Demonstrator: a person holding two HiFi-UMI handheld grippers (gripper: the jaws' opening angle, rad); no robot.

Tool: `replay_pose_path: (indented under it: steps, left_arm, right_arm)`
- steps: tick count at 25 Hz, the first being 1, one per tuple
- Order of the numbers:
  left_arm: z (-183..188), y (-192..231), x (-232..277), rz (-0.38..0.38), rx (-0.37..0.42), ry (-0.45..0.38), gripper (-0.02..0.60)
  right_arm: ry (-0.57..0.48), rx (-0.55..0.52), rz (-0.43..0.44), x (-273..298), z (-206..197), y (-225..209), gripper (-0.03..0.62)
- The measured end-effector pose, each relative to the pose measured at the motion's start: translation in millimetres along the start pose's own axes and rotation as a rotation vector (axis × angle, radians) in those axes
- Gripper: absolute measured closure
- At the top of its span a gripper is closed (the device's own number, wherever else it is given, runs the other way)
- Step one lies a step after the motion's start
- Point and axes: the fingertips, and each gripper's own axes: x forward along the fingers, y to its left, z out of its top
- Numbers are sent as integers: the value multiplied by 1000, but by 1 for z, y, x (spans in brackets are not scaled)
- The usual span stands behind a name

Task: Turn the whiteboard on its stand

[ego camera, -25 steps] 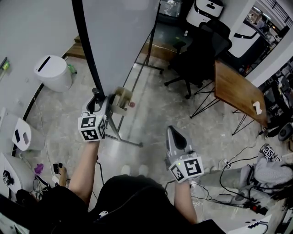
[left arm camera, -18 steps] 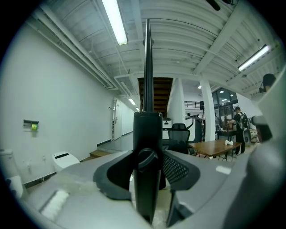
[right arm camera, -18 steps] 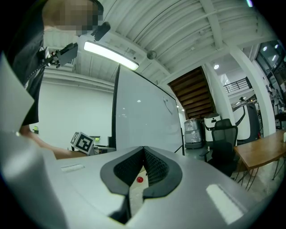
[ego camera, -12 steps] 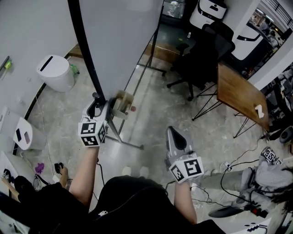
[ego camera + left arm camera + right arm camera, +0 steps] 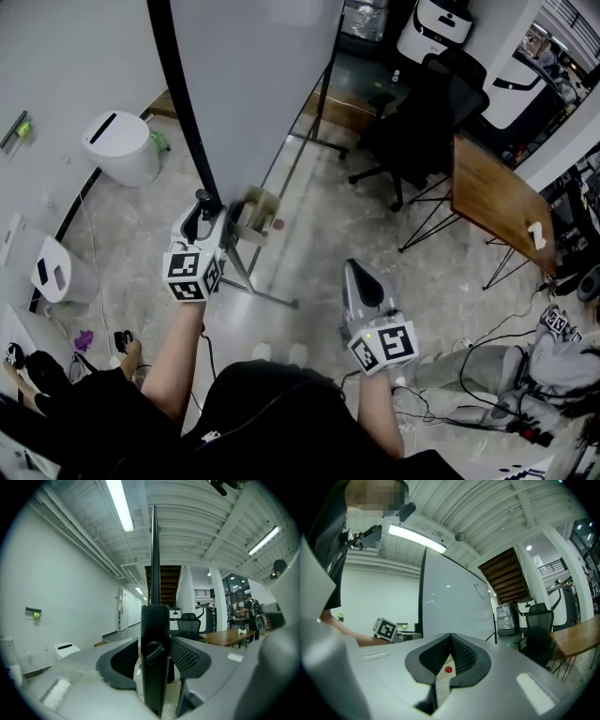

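- Head view: whiteboard (image 5: 253, 84) upright at 12 o'clock, with a black frame down its left edge and the legs of its stand (image 5: 251, 281) on the floor below. Left gripper (image 5: 201, 204) at 10 o'clock from centre, at the bottom of that black frame, just beside a small tray (image 5: 255, 214). Right gripper (image 5: 356, 277) at 5 o'clock, well apart from the board, over the floor. Black chair (image 5: 422, 131) and wooden table (image 5: 492, 192) at 2 o'clock, white bin (image 5: 120, 150) at 10 o'clock.
- Left gripper view: black frame dead centre between the jaws, running up to 12 o'clock. Jaws spread on either side of it, just been opening, with a thin gap showing at the left pad (image 5: 117, 660).
- Right gripper view: jaws pressed together, nothing between them. Board at 12 o'clock beyond them, marker cube (image 5: 386, 629) at 9 o'clock.
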Motion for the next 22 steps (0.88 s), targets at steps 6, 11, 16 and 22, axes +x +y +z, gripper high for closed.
replay_pose_path:
  steps: [6, 11, 16, 22]
  left_arm:
    - [41, 12, -21, 29, 15, -107, 347]
    - [79, 11, -51, 30, 50, -197, 354]
    - [97, -17, -41, -9, 51, -224, 373]
    - [104, -56, -35, -102, 53, -237, 432]
  right_arm:
    - [-8, -6, 19, 5, -4, 15, 588]
    - [-14, -15, 25, 0, -2, 32, 588]
    - [-21, -14, 13, 1, 3, 10, 588]
    - [-40, -12, -32, -9, 9, -6, 588]
